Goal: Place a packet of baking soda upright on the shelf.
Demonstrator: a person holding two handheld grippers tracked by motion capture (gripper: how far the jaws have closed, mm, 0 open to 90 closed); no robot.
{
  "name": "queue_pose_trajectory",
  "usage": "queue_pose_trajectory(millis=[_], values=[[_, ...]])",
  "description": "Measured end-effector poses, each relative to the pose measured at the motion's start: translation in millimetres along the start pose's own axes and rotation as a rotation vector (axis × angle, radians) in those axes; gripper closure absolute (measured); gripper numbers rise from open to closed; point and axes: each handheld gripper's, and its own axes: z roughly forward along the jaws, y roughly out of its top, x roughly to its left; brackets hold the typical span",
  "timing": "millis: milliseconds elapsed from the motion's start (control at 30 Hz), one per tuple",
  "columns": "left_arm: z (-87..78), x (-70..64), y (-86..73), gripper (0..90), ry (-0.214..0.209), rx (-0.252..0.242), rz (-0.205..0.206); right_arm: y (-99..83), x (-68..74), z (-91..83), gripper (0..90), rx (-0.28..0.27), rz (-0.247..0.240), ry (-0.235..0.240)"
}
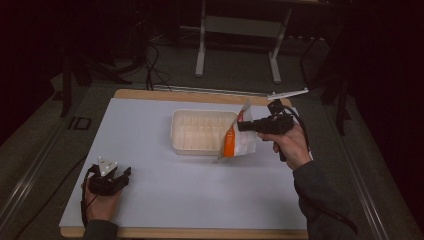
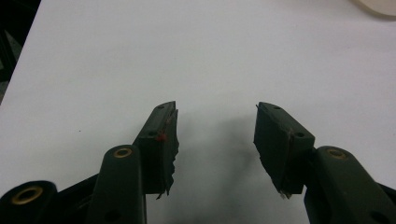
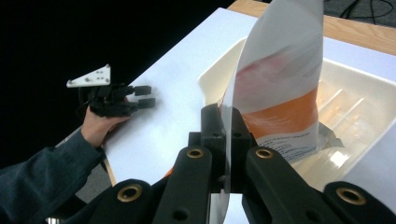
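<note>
right gripper view: pouch [image 3: 285, 93] hides tray [image 3: 364, 100] interior; print blurred

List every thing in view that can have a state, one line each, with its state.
left gripper: open, holding nothing, low over the table near its front left corner.
right gripper: shut on the packet's edge.
packet: held up, tilted over the tray's right end.
tray: flat on the table, uncovered.
table: covered by a white sheet.

Right tool [image 1: 241, 125] pinches pouch [image 1: 237, 139] beside tray [image 1: 200, 131].
</note>
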Motion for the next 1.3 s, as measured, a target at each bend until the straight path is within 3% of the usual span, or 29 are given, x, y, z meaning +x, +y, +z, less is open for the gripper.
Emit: queue_pose_trajectory(millis=[267,467,800,933,1300], values=[[-0.1,0.1,0.0,49.2,-0.001,-0.001,0.0,9.5,-18.0,-3.5,90.0,0.002,0.042,-0.061],[0.0,0.0,0.0,49.2,-0.001,-0.001,0.0,17.2,-21.0,-1.6,90.0,0.028,0.058,-0.161],[-0.2,0.1,0.0,49.2,-0.003,-0.001,0.001,26.4,-27.4,-0.7,90.0,0.016,0.096,-0.239],[-0.2,0.0,0.0,49.2,-0.002,-0.001,0.001,29.7,-28.9,0.5,90.0,0.026,0.095,-0.289],[-0.3,0.3,-0.1,49.2,-0.004,-0.004,0.0,43.7,-24.8,-2.9,90.0,0.025,0.082,-0.346]])
